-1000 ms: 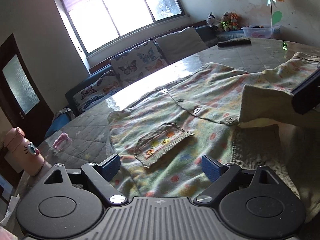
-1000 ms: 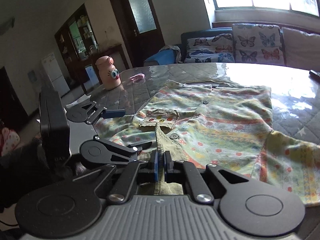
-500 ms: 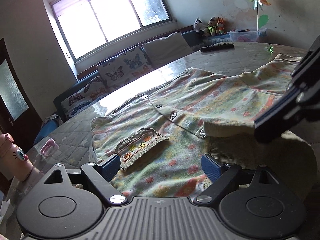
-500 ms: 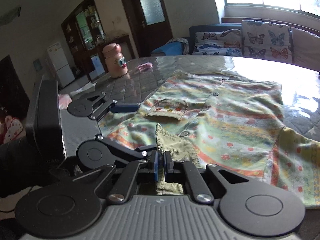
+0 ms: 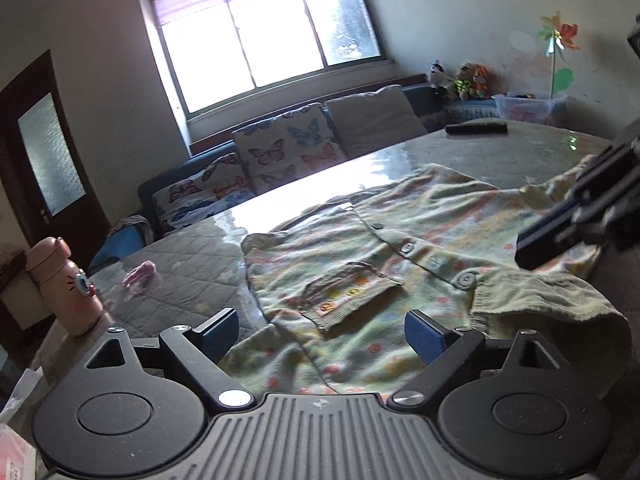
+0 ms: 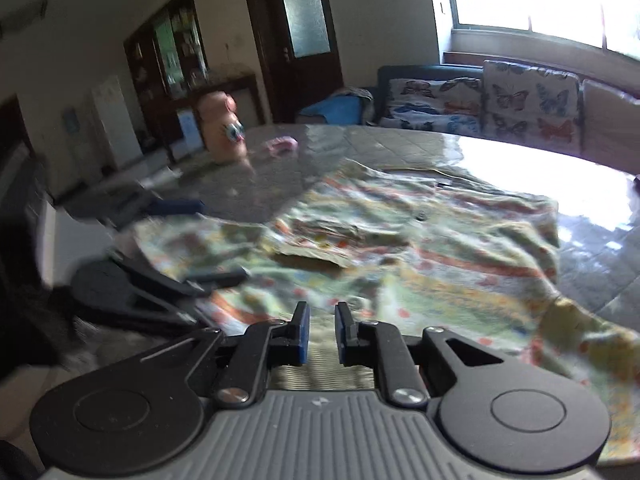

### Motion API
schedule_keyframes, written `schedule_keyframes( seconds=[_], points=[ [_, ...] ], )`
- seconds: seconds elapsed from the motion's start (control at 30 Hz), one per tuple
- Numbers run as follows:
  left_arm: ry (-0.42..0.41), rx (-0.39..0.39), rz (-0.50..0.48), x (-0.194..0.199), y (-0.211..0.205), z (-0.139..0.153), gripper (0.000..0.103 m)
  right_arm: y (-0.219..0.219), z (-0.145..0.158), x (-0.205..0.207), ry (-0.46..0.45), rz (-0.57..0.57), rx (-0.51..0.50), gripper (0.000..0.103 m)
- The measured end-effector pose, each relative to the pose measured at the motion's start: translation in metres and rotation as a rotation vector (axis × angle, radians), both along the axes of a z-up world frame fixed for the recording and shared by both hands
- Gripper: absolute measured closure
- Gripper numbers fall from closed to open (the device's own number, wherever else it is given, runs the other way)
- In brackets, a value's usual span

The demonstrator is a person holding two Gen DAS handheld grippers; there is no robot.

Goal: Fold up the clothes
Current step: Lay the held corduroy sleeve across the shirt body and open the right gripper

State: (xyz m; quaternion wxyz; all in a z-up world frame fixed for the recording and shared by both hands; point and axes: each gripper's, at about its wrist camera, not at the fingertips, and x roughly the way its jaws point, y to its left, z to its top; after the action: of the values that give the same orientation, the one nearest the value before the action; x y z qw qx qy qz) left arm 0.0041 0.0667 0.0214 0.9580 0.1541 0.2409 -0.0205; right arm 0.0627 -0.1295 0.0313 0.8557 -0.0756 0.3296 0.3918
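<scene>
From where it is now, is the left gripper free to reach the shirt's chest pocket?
Probably yes. The left gripper is wide open and empty, with the pocket just ahead of its fingertips on the flat shirt. The right gripper is off to the side.

Black left tool [image 5: 322,330] and right tool [image 6: 321,334], blue pads, silver screws, ribbed grey housings

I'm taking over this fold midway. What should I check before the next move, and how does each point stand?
1. Right gripper has let go: ok, jaws opening, pads clear of the cloth.
2. Left gripper ready: ok, wide open, holding nothing.
3. Pastel patterned buttoned shirt flat on the quilted glossy table: not ok, olive ribbed hem turned over.
4. Pink cartoon bottle clear of the shirt: ok.
5. Far sleeve lies smooth: cannot tell.
</scene>
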Motion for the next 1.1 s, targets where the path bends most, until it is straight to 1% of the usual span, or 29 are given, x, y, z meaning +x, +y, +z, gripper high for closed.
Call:
schedule_keyframes(
  seconds=[0.13, 0.23, 0.33, 0.4, 0.5, 0.57, 0.63, 0.73, 0.8, 0.83, 1.03, 1.1],
  points=[
    [-0.018, -0.003, -0.016, 0.0, -0.006, 0.005, 0.011, 0.013, -0.025, -0.007, -0.039, 0.027, -0.139, 0.089],
    [-0.019, -0.008, -0.04, 0.003, -0.014, 0.005, 0.011, 0.016, -0.031, -0.02, -0.124, 0.056, -0.193, 0.088],
    [-0.016, -0.007, -0.064, 0.01, -0.025, 0.003, 0.011, 0.017, -0.027, -0.026, -0.144, 0.065, -0.186, 0.086],
    [-0.013, -0.004, -0.077, 0.017, -0.033, 0.003, 0.011, 0.018, -0.027, -0.026, -0.14, 0.07, -0.175, 0.082],
    [-0.016, 0.012, -0.091, 0.029, -0.044, 0.003, 0.011, 0.018, -0.029, -0.027, -0.128, 0.069, -0.177, 0.081],
    [-0.004, 0.02, -0.087, 0.041, -0.051, -0.001, 0.011, 0.017, -0.03, -0.027, -0.12, 0.065, -0.174, 0.079],
    [0.015, 0.024, -0.081, 0.053, -0.057, -0.006, 0.011, 0.014, -0.027, -0.027, -0.113, 0.053, -0.159, 0.07],
    [0.047, 0.037, -0.084, 0.065, -0.063, -0.017, 0.011, 0.008, -0.027, -0.028, -0.104, 0.041, -0.152, 0.069],
    [0.063, 0.058, -0.088, 0.068, -0.066, -0.025, 0.011, 0.004, -0.026, -0.029, -0.095, 0.035, -0.141, 0.068],
    [0.065, 0.065, -0.091, 0.067, -0.067, -0.027, 0.011, 0.002, -0.025, -0.03, -0.091, 0.033, -0.135, 0.066],
    [0.057, 0.065, -0.099, 0.064, -0.066, -0.028, 0.011, -0.008, -0.021, -0.03, -0.086, 0.005, -0.11, 0.052],
    [0.058, 0.062, -0.096, 0.063, -0.065, -0.028, 0.011, -0.009, -0.026, -0.028, -0.065, -0.003, -0.112, 0.051]
  ],
)
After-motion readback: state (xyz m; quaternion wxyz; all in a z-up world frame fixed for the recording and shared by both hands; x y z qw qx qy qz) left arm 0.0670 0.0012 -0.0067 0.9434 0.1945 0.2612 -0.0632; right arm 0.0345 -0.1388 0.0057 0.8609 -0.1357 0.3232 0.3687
